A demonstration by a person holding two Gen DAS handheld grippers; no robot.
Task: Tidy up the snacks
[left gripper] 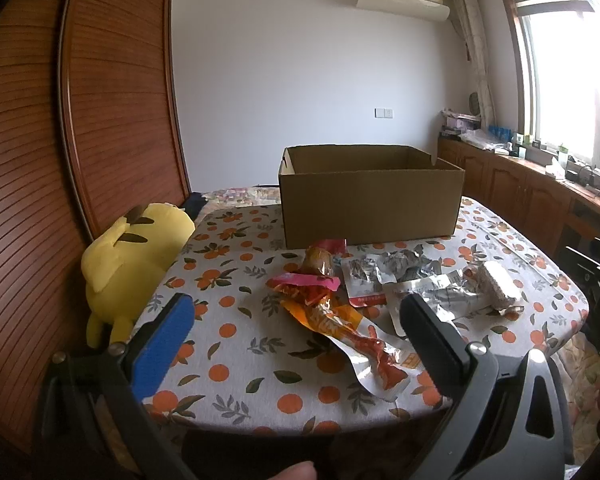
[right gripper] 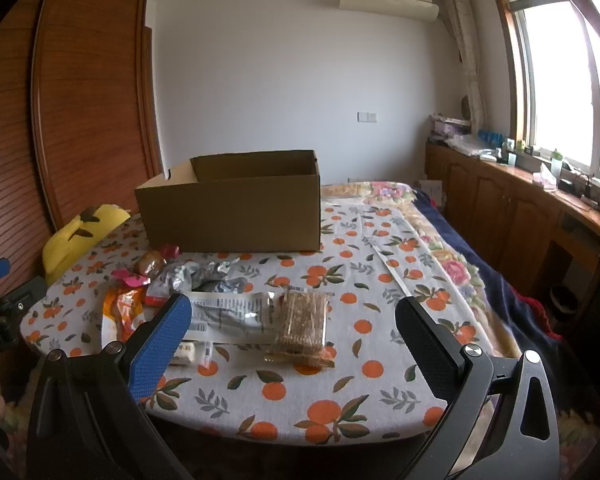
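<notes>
An open cardboard box (left gripper: 370, 200) stands at the far side of the table; it also shows in the right wrist view (right gripper: 232, 216). Several snack packets lie in front of it: an orange and red sausage packet (left gripper: 340, 324), a brown snack in pink wrap (left gripper: 320, 262), silver packets (left gripper: 400, 268) and a cracker pack (left gripper: 498, 284). In the right wrist view the cracker pack (right gripper: 302, 320) and a silver packet (right gripper: 232, 312) lie nearest. My left gripper (left gripper: 296, 320) is open above the sausage packet. My right gripper (right gripper: 294, 324) is open, empty, near the cracker pack.
The table has an orange-print cloth (left gripper: 240, 380). A yellow plush toy (left gripper: 132, 256) lies at its left edge by a wooden wardrobe (left gripper: 40, 160). A bed with a floral blanket (right gripper: 452, 264) and wooden cabinets (right gripper: 512, 208) are to the right.
</notes>
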